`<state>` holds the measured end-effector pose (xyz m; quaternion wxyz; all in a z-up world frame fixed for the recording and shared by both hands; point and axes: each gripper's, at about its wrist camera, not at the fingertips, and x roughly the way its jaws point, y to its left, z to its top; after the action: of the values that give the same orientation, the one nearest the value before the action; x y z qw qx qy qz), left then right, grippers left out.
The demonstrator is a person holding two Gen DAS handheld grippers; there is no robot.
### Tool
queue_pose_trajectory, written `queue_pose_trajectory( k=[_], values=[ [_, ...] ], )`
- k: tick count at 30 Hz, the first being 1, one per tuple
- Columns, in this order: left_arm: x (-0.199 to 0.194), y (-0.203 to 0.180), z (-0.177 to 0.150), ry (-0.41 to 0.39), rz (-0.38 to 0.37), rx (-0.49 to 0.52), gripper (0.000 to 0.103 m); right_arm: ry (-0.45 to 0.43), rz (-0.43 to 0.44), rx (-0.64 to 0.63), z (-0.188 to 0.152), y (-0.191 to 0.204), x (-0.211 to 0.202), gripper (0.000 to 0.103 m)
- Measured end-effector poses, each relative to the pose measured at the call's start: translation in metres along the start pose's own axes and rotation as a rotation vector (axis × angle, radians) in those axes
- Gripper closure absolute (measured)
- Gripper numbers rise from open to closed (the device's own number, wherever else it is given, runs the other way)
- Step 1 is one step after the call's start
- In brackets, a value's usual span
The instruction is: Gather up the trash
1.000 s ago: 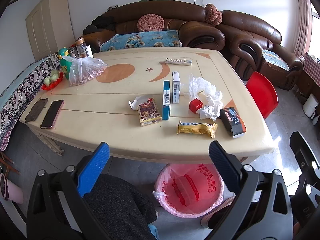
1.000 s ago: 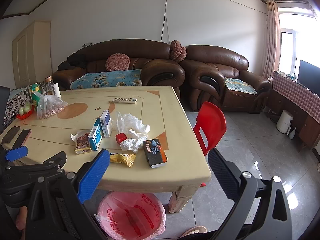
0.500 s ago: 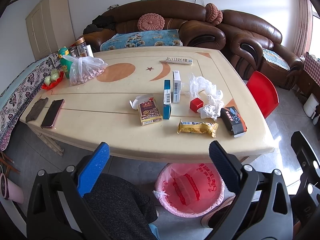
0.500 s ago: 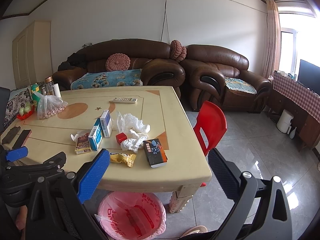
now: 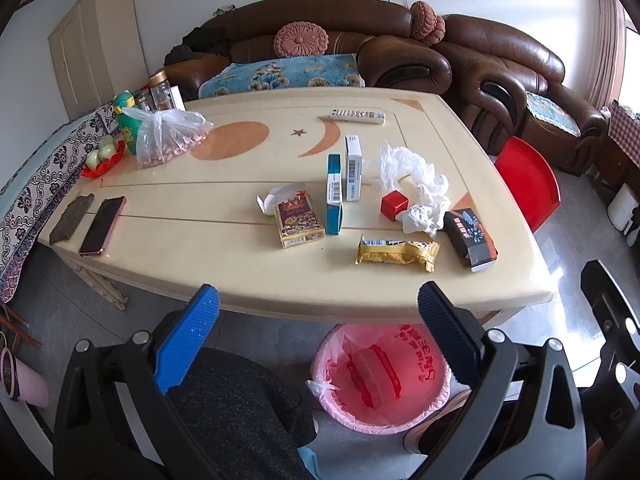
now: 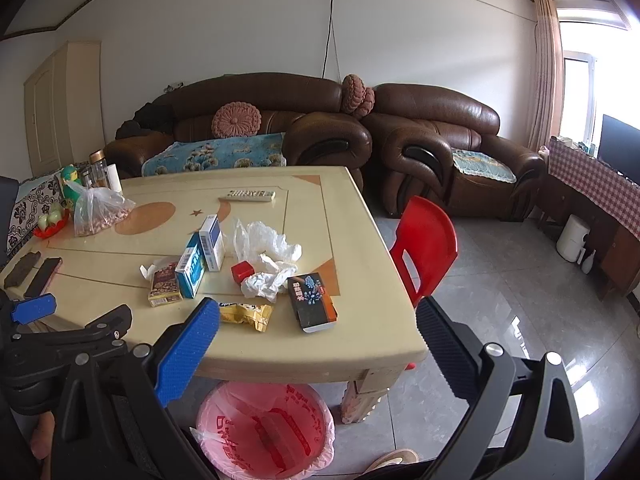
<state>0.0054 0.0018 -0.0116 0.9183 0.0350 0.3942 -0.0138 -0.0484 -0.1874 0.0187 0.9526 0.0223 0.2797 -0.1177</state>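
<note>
Left wrist view shows the trash spread over the near right part of the desk (image 5: pixel 240 272): one gold snack wrapper (image 5: pixel 396 251) closest to the edge, one black box (image 5: pixel 471 237) just right of it, one crumpled white tissue (image 5: pixel 424 216) touching a clear plastic bag (image 5: pixel 402 166), one small red cube (image 5: pixel 394 206), one brown card box (image 5: pixel 298 220) with its flap open, and two blue-and-white boxes (image 5: pixel 336 196) lying side by side. That makes eight pieces by my count.

The pink-lined bin (image 5: pixel 380 376) sits on the floor under the near edge, directly below the wrapper, and already holds something red.

Your left hand-held gripper (image 5: pixel 318 320) hangs below the desk edge with its jaws spread wide and nothing in them. Your right hand-held gripper (image 6: pixel 316 334) is likewise wide and empty, near the same corner.

Start with the wrapper, I suggest: it is nearest and right above the bin. Come in low across its narrow width so the foil does not slip, then carry it straight down.

Leave the one phone (image 5: pixel 102 226), the one remote (image 5: pixel 357 115) and the one bag of nuts (image 5: pixel 166 140) at the far left; they do not look like trash.
</note>
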Motion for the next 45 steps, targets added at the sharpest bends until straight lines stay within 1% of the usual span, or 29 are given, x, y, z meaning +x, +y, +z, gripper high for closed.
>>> queue_pose_trajectory(
  k=[5, 7, 9, 12, 13, 16, 18, 19, 20, 23, 27, 30, 34, 37, 38, 41, 45],
  values=[
    [0.014, -0.002, 0.001, 0.027, 0.011, 0.013, 0.006, 0.031, 0.010, 0.001, -0.002, 0.000, 0.017, 0.007],
    [0.021, -0.003, 0.003, 0.049, 0.027, 0.034, 0.006, 0.041, 0.016, 0.003, -0.003, -0.001, 0.025, 0.007],
    [0.028, -0.003, 0.003, 0.068, 0.021, 0.051, 0.006, 0.050, 0.024, 0.004, -0.004, -0.004, 0.034, 0.007],
    [0.039, 0.000, 0.004, 0.066, -0.044, 0.078, 0.005, 0.062, 0.040, -0.004, -0.006, -0.007, 0.047, 0.007],
    [0.043, 0.002, 0.004, 0.036, -0.070, 0.078, 0.006, 0.066, 0.040, -0.010, -0.007, -0.009, 0.053, 0.007],
    [0.057, 0.007, 0.003, 0.015, -0.097, 0.131, 0.005, 0.075, 0.042, -0.015, -0.011, -0.020, 0.070, 0.007],
    [0.071, 0.014, 0.004, 0.034, -0.134, 0.143, 0.005, 0.088, 0.047, -0.009, -0.013, -0.026, 0.083, 0.007],
    [0.076, 0.016, 0.003, 0.063, -0.157, 0.139, 0.005, 0.099, 0.055, -0.006, -0.014, -0.030, 0.091, 0.007],
    [0.083, 0.020, 0.005, 0.072, -0.178, 0.140, 0.005, 0.111, 0.059, -0.006, -0.015, -0.032, 0.100, 0.007],
    [0.103, 0.031, 0.009, 0.122, -0.236, 0.094, 0.005, 0.123, 0.082, -0.028, -0.018, -0.034, 0.119, 0.007],
    [0.127, 0.039, 0.018, 0.166, -0.279, 0.075, 0.006, 0.139, 0.135, -0.037, -0.022, -0.033, 0.146, 0.007],
    [0.145, 0.045, 0.023, 0.206, -0.265, 0.042, 0.006, 0.156, 0.165, -0.056, -0.024, -0.031, 0.169, 0.007],
    [0.179, 0.053, 0.030, 0.264, -0.224, -0.053, 0.006, 0.166, 0.180, -0.081, -0.025, -0.026, 0.193, 0.007],
    [0.201, 0.058, 0.032, 0.315, -0.198, -0.104, 0.006, 0.181, 0.193, -0.084, -0.029, -0.024, 0.206, 0.007],
    [0.205, 0.060, 0.033, 0.323, -0.199, -0.117, 0.006, 0.185, 0.192, -0.092, -0.031, -0.024, 0.210, 0.007],
    [0.217, 0.071, 0.043, 0.347, -0.225, -0.207, 0.006, 0.196, 0.192, -0.119, -0.035, -0.020, 0.220, 0.007],
    [0.232, 0.074, 0.052, 0.364, -0.213, -0.238, 0.006, 0.204, 0.201, -0.134, -0.038, -0.017, 0.232, 0.007]
  ],
)
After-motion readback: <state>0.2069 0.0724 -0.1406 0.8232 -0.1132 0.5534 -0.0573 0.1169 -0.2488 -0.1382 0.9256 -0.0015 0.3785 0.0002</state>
